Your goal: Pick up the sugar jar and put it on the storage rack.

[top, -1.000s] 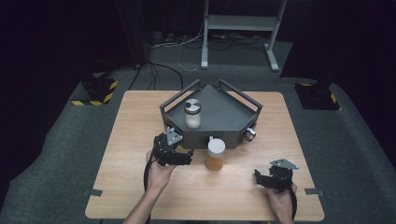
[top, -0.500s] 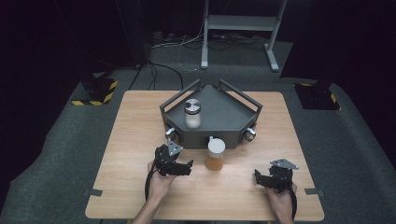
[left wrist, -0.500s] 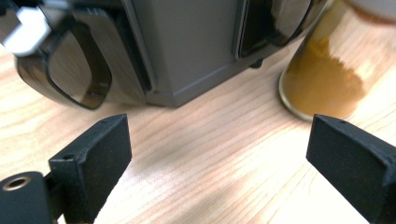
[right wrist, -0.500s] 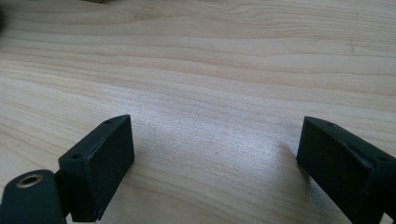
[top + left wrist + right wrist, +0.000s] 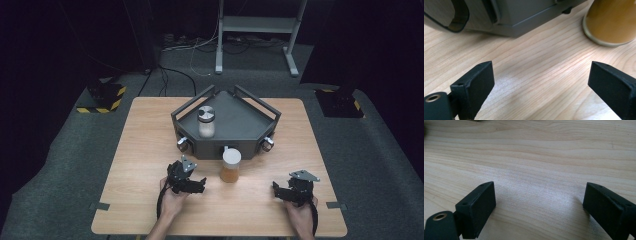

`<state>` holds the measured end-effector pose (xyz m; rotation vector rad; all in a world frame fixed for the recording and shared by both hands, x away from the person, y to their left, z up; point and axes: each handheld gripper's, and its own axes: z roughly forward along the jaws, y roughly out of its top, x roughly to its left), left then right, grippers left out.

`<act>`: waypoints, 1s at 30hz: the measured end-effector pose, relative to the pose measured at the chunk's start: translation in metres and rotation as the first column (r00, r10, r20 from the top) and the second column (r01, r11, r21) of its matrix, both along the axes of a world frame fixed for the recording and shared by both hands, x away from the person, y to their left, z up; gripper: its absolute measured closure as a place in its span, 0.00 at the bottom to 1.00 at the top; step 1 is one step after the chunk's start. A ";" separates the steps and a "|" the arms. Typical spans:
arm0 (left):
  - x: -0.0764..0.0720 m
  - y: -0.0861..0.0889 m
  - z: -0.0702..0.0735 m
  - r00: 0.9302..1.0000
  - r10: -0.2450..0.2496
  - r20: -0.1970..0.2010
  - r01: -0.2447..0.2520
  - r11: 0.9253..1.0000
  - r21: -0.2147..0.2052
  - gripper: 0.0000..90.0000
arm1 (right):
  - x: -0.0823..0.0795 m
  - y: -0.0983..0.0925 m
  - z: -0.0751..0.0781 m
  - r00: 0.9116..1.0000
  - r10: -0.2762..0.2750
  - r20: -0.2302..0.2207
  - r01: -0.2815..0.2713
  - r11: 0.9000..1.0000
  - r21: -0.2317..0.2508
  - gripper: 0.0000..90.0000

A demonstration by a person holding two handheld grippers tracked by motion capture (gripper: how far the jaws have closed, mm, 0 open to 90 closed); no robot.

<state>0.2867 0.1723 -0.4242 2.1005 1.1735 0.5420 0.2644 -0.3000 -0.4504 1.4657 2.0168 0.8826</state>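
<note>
High view: left gripper low over the wooden table, jaws spread wide, nothing between them. Amber jar with white lid stands upright on the table just ahead and to the right of its jaws, near but not touching. Grey tray sits directly beyond that jar; a second jar with pale contents and a metal lid stands upright on the tray, further ahead of the left gripper.

Right gripper well apart to the right of the amber jar, also low over the table, jaws spread, holding nothing.

Left gripper view: both black pads over bare wood, clear gap between. Amber jar's base ahead and off to the right of the right-hand jaw, tray's front wall ahead-left.

Right gripper view: fingers wide apart over bare table, not gripping anything.
</note>
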 end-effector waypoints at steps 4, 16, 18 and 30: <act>0.001 0.003 -0.006 1.000 0.009 -0.008 -0.009 1.000 -0.014 0.08 | 0.000 0.000 0.000 1.000 0.000 0.000 0.000 1.000 0.000 0.12; 0.002 0.000 -0.016 1.000 0.004 -0.018 -0.004 1.000 -0.012 0.07 | 0.000 0.000 0.000 1.000 0.000 -0.001 0.000 1.000 0.000 0.12; 0.003 -0.001 -0.017 1.000 0.000 -0.019 -0.001 1.000 -0.010 0.07 | 0.000 0.000 0.000 1.000 0.000 0.000 0.000 1.000 0.000 0.12; 0.007 0.002 -0.022 1.000 0.006 -0.031 -0.006 1.000 -0.020 0.06 | 0.000 0.000 0.000 1.000 0.000 0.000 0.000 1.000 0.000 0.12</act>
